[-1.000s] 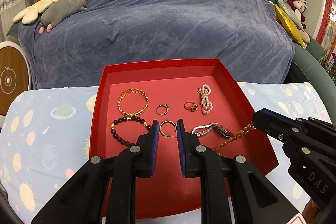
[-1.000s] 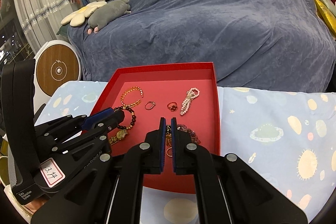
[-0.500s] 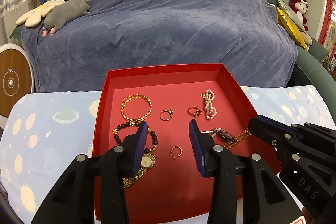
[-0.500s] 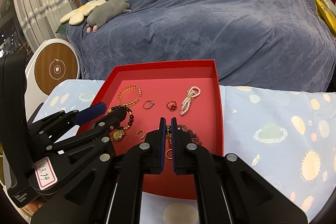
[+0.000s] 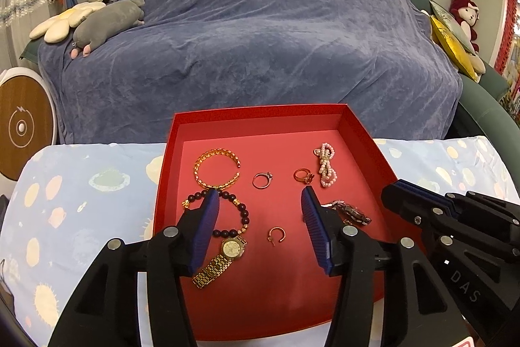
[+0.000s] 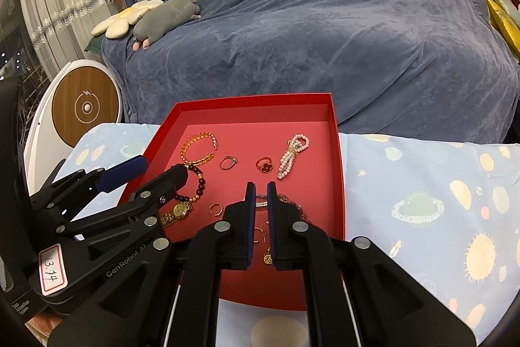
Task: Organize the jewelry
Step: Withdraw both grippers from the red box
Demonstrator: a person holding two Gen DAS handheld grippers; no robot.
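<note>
Left wrist view: the left tool gapes wide over the red tray, a small gold hoop lying between its fingers. Right wrist view: the right tool is narrowed to a slit above a gold chain at the tray's near right; whether it grips anything, I cannot tell.

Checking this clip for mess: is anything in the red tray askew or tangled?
Mostly tidy. At the red tray's right side, a silvery watch and gold chain lie bunched together, partly hidden by the right hand-held gripper.
</note>
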